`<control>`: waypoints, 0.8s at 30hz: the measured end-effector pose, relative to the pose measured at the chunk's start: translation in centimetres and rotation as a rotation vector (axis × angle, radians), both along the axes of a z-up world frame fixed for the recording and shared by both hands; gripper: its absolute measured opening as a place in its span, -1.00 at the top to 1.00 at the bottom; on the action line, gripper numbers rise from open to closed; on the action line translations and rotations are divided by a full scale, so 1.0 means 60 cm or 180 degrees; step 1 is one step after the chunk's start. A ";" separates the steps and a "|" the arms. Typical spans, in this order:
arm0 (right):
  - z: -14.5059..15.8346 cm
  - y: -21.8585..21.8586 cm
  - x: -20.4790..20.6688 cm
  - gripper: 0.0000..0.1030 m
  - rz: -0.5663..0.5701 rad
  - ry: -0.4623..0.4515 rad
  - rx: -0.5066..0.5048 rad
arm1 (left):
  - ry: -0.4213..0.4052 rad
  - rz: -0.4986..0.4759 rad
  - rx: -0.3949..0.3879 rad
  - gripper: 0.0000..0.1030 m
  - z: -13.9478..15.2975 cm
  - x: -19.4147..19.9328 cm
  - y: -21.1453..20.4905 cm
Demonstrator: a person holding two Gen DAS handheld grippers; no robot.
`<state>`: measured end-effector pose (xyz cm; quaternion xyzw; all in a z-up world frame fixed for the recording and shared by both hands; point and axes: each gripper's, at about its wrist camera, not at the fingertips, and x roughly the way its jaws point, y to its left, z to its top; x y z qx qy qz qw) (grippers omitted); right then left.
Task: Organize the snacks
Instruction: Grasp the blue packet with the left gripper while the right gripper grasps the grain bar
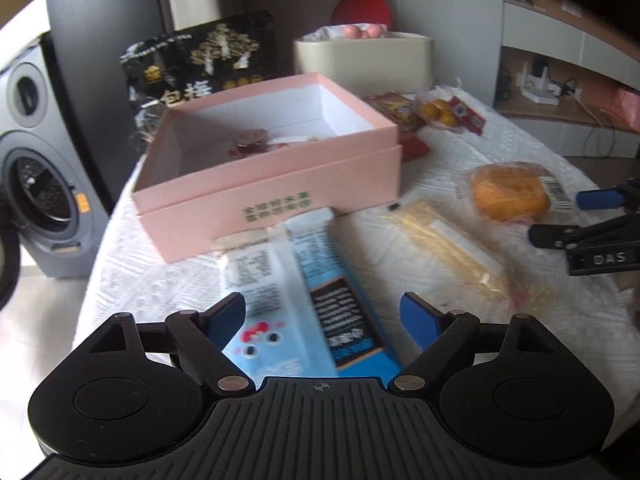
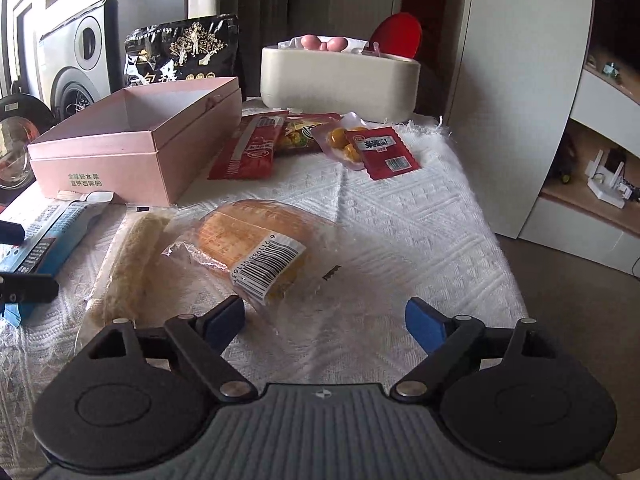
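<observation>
An open pink box stands on the white cloth with a small red-lidded item inside. My left gripper is open, its fingers on either side of a blue snack packet lying in front of the box. My right gripper is open just short of a wrapped orange bun. A pale yellow wrapped stick snack lies between the bun and the blue packet.
Red sachets, yellow balls in a bag and a black bag lie behind. A cream tub stands at the back. The table's right edge drops to the floor. A speaker stands on the left.
</observation>
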<state>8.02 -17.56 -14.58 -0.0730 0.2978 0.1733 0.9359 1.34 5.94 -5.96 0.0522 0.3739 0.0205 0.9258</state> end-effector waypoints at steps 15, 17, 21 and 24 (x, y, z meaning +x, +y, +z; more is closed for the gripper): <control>-0.002 -0.010 0.016 -1.00 0.0154 0.0254 0.0111 | 0.0163 -0.0110 -0.0474 -0.75 -0.016 0.017 0.027; 0.001 -0.012 0.019 -1.00 0.0207 0.0315 0.0093 | 0.0162 -0.0138 -0.0469 -0.75 -0.018 0.010 0.024; 0.005 -0.013 0.017 -1.00 0.0360 0.0362 0.0019 | 0.0138 -0.0140 -0.0434 -0.75 -0.022 0.006 0.020; 0.017 -0.017 0.003 -0.89 0.0426 0.0355 0.0025 | 0.0149 -0.0144 -0.0405 -0.75 -0.022 0.001 0.016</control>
